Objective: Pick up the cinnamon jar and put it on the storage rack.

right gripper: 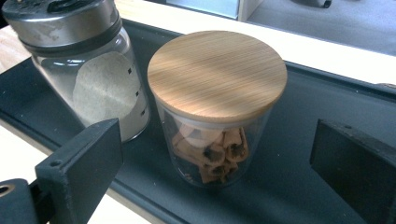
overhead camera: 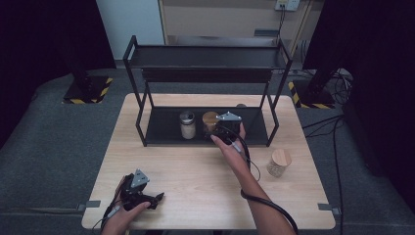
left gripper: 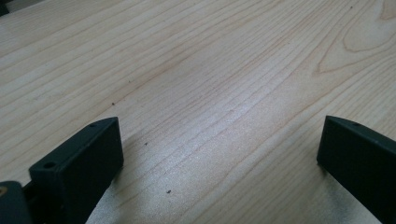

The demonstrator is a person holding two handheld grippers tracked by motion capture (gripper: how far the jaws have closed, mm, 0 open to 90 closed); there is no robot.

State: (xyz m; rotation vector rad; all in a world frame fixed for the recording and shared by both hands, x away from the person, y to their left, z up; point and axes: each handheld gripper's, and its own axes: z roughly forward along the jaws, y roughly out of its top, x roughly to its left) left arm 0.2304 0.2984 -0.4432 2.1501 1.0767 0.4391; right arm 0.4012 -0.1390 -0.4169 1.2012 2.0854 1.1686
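1. One glass jar (right gripper: 215, 109) with a round wooden lid, standing upright on the black lower shelf (right gripper: 289, 186) of the metal rack (overhead camera: 208, 58); curled brown sticks inside, only partly readable through the glass.
2. Framed between the jaws of the right tool (right gripper: 217, 172), jaws spread wide and clear of the glass on both sides, grasping nothing; from the high view (overhead camera: 222, 128) largely masking the jar (overhead camera: 210, 121), with just the lid top peeking out.
3. Just beside the jar, a shaker (right gripper: 84, 60) with a metal cap and pale powder; cap cut off at the frame's top edge, and whether the two touch cannot be told.
4. Off to the right on the table (overhead camera: 195, 171), well apart from the rack, a second wooden-lidded jar (overhead camera: 279, 162); contents too small to make out.
5. Down at the near left corner, the left tool (left gripper: 219, 154) low over bare wood, jaws released and far apart, empty; in the high view (overhead camera: 157, 198) partly covered by the hand (overhead camera: 122, 218).
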